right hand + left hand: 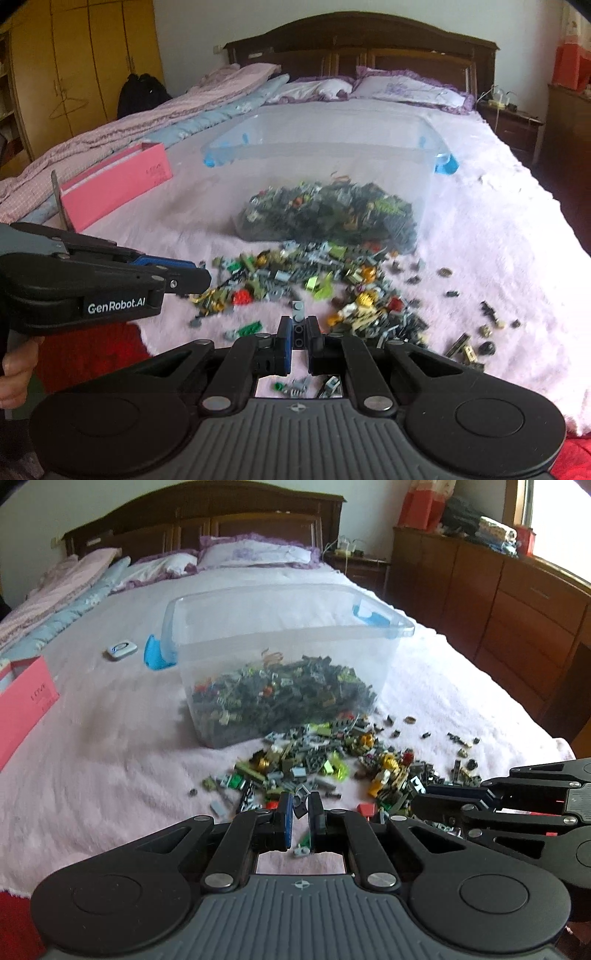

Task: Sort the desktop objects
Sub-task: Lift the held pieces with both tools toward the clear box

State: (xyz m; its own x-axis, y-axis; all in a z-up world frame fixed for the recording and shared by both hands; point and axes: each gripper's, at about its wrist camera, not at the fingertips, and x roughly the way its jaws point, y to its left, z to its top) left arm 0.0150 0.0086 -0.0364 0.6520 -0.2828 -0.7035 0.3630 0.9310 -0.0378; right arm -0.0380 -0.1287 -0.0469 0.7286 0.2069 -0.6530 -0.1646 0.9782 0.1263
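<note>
The left gripper (pixel 300 805) is clamping a small grey piece (pixel 301 800), and the right gripper (pixel 298 328) is pinching a dark stud brick (pixel 298 325). Both are hovering over loose toy bricks (pixel 332 768) that are lying scattered on the pink bedspread (pixel 110 757), just before the clear bin (pixel 280 672) that is holding more.

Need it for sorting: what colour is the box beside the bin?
Pink box, clearest in the right wrist view.
</note>
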